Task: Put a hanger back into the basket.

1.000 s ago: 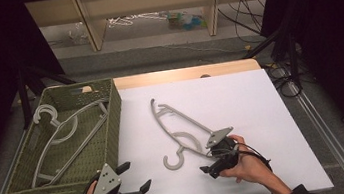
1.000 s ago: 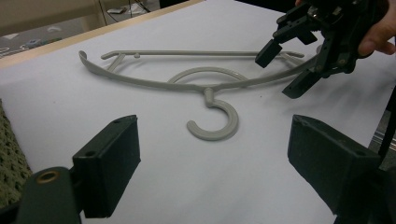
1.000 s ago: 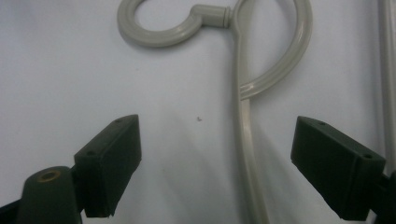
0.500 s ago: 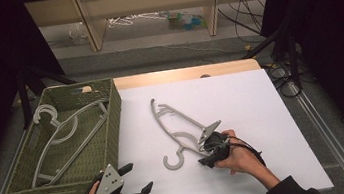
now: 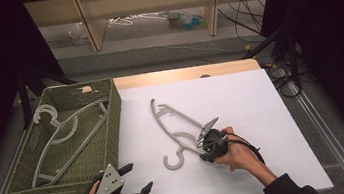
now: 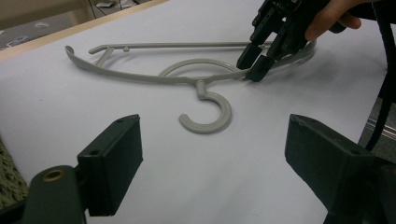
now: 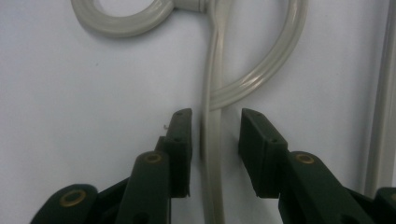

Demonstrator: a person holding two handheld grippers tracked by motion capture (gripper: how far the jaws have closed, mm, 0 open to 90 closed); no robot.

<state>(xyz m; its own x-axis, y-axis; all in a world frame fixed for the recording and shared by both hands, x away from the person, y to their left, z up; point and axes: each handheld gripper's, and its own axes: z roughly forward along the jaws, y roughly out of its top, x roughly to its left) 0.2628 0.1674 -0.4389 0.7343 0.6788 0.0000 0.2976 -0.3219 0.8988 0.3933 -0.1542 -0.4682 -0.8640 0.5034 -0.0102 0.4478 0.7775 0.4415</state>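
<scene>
A grey plastic hanger (image 5: 178, 121) lies flat on the white table (image 5: 251, 101), its hook (image 5: 173, 160) toward me. My right gripper (image 5: 201, 146) is tipped down onto the hanger's arm just right of the hook. In the right gripper view its jaws (image 7: 215, 140) straddle that arm (image 7: 212, 93); they have just been closing, and a thin gap still shows on each side. The left gripper view shows the same gripper (image 6: 254, 63) at the arm of the hanger (image 6: 205, 119). My left gripper (image 5: 139, 177) rests open near the table's front left edge, with nothing between its fingers (image 6: 116, 158).
A green woven basket (image 5: 116, 109) stands at the left with another grey hanger (image 5: 63, 131) lying inside. Cables run along the table's right side. Shelving and clutter sit on the floor beyond the far edge.
My right gripper has slid a little left onto the hanger's arm, and its jaws have narrowed from wide open to close around it. The left gripper has stayed put.
</scene>
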